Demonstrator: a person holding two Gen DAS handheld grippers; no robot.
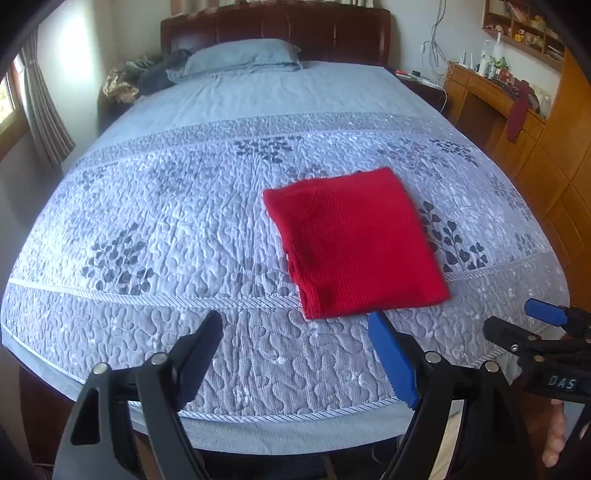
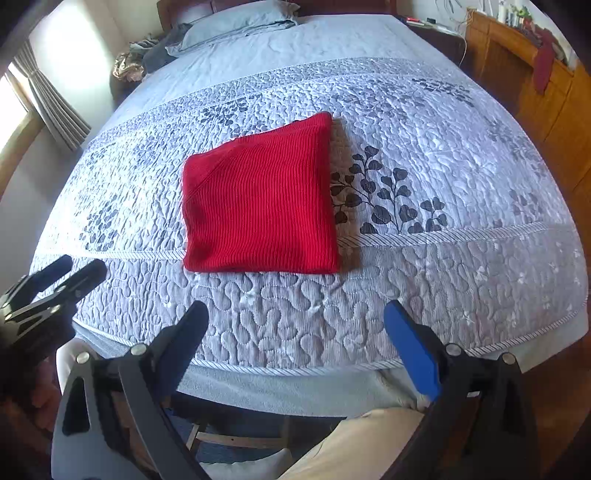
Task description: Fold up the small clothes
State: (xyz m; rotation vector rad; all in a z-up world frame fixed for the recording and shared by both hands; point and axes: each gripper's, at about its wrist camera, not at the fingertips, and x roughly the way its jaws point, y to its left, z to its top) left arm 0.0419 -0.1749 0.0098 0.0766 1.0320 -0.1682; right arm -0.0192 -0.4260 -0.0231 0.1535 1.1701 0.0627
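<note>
Folded red knit (image 1: 354,243) on the quilt (image 1: 166,221), beyond both wide-open fingers (image 1: 201,354) (nothing held).

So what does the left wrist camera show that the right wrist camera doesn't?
Only the left wrist view shows the dark wooden headboard, the wall shelf, and a bare hand under the right gripper.

Only the right wrist view shows the person's beige trouser leg below the bed edge, and the left gripper from the side.

Both show the folded red sweater lying flat on the quilted bedspread, the pillow, the curtain, and both grippers with jaws open and empty.
</note>
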